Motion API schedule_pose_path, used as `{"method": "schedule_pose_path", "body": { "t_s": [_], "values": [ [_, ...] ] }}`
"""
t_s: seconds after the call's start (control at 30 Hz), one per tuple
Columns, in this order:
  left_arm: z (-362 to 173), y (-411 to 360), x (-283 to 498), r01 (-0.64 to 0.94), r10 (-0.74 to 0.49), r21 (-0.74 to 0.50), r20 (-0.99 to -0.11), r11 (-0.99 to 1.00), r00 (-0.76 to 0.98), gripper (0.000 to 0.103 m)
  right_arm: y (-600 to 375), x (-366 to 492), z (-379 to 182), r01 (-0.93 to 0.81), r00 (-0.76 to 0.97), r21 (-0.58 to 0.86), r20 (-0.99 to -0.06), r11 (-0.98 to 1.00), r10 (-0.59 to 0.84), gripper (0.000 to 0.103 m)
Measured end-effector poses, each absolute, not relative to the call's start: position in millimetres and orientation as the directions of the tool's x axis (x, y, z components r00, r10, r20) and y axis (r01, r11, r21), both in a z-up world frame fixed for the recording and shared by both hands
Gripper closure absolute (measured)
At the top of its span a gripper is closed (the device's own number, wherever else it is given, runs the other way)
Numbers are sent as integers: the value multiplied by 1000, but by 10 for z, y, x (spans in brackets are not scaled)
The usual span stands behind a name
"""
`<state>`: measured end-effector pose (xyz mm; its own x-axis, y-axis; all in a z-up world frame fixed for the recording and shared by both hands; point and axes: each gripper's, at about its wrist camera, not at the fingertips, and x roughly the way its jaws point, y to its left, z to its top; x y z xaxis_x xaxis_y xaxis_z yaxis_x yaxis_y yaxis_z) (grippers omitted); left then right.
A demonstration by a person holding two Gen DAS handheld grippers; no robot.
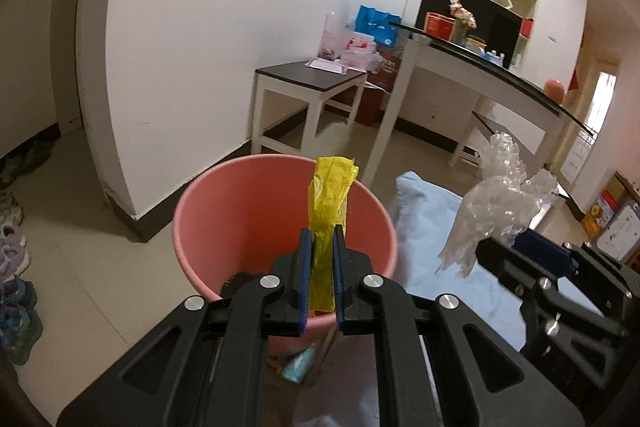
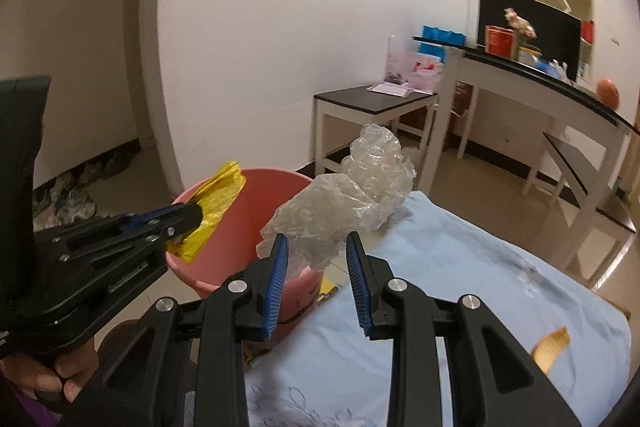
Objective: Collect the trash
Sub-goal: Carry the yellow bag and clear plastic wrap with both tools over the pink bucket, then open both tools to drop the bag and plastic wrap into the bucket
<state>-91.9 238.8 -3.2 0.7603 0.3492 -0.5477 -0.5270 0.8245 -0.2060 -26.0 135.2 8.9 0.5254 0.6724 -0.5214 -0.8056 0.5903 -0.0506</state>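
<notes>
Left gripper (image 1: 320, 239): I see its blue pads clenched on the yellow wrapper (image 1: 328, 199). The jaws stand almost together, with only the thin wrapper between them. In the right wrist view this gripper (image 2: 188, 219) comes in from the left side.
Yellow wrapper: it stands up out of the jaws, crumpled at the top, and a short piece hangs below the pads. It is above the opening of the bin, at the near side.
Right gripper (image 2: 316, 247): I see it grasping the clear plastic (image 2: 340, 203). The jaws are partly apart, and the lower end of the plastic sits between the blue pads. In the left wrist view the gripper (image 1: 504, 241) is at the right, with the plastic (image 1: 500, 203) rising out of it.
Clear plastic: a crumpled bubble sheet, puffed up above the fingers. It is beside the right rim of the bin, over the edge of the blue cloth.
Bin (image 1: 240, 203): pink, round, open at the top, standing on the tile floor. I cannot tell what lies at its bottom.
Blue cloth (image 2: 460, 267): a light blue cover just right of the bin. A yellow-brown scrap (image 2: 552, 349) lies on it, well apart from the grippers.
Person: a hand (image 2: 52, 375) holds the handle of the left gripper, low at the left.
</notes>
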Motion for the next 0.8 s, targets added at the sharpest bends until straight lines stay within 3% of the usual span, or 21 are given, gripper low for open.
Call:
{"method": "schedule_pose_path", "body": {
  "t_s": [0.7,0.8],
  "values": [
    [-298,2942,-732,-582,380,-196,-588,789,714,93,2157,-130,-285,-847,477,-119,-599,518,643,73],
    [-313,2968,-723,-587,379,-202,-593,784,710,87,2203,-113,-324,-851,472,-123,-608,511,639,73]
  ]
}}
